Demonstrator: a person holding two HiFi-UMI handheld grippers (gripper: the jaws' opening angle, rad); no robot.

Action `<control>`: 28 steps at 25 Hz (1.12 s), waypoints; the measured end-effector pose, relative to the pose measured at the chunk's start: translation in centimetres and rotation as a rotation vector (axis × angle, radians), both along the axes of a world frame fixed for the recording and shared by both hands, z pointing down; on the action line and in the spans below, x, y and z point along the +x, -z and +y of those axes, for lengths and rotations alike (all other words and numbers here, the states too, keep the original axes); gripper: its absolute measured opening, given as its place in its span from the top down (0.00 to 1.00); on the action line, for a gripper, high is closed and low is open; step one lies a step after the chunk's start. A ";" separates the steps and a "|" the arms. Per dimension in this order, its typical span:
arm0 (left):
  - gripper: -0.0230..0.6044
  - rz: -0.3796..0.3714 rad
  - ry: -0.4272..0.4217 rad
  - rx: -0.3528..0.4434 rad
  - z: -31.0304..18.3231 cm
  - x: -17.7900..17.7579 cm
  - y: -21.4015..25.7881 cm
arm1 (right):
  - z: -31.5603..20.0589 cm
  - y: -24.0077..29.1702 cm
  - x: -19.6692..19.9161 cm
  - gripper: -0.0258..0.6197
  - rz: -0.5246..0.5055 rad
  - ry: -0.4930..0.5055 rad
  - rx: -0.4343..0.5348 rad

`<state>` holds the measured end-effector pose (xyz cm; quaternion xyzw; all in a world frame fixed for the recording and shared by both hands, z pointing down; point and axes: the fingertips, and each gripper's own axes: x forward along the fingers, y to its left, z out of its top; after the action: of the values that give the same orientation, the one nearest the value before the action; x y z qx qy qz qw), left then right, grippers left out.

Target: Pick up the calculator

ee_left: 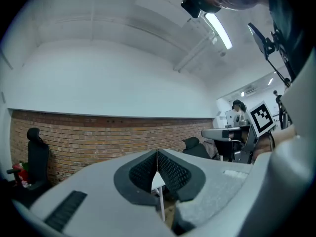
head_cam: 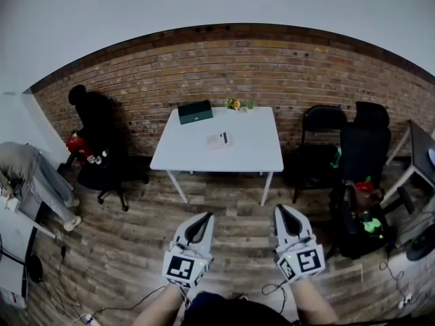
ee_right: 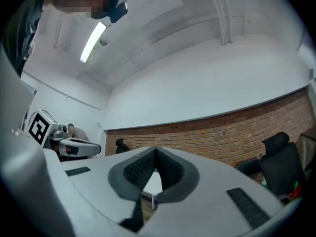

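- Left gripper (head_cam: 202,219), grey two-jaw claw with marker cube: clenched, pads together, nothing between them; held over the wooden plank floor (head_cam: 231,212), well short of the desk.
- Right gripper (head_cam: 282,211), same make: clenched, empty, beside the left one.
- Small pale flat calculator (head_cam: 219,140): lies near the centre of the white rectangular desk (head_cam: 255,151).
- Dark green rectangular case (head_cam: 195,111): back left corner of the desk.
- Small orange flowers (head_cam: 234,104): back edge.

Left hand-held gripper (head_cam: 206,217) closed (empty), right hand-held gripper (head_cam: 281,210) likewise
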<state>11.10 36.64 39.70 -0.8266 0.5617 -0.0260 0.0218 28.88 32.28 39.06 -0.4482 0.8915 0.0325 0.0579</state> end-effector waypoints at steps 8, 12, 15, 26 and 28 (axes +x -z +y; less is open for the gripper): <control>0.65 0.049 0.078 0.051 -1.5 -4.2 -0.3 | -2.6 -1.6 0.3 0.72 -0.072 -0.022 -0.067; 0.61 0.055 0.083 0.025 -4.2 -6.6 -1.4 | -5.3 -2.0 -0.8 0.68 -0.092 -0.032 -0.081; 0.61 0.078 0.075 0.000 -7.1 -8.5 -2.3 | -7.8 -2.1 -2.0 0.68 -0.075 -0.048 -0.087; 0.61 0.076 -0.013 -0.006 -21.2 -15.7 -2.4 | -19.6 -2.0 -9.7 0.70 -0.019 -0.133 -0.127; 0.61 0.071 -0.025 -0.028 -23.6 -17.5 -3.2 | -21.8 -2.1 -11.1 0.71 -0.007 -0.164 -0.130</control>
<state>-6.44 13.08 42.85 -0.8341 0.5515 -0.0042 -0.0093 17.74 10.52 41.13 -0.5226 0.8518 -0.0226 0.0290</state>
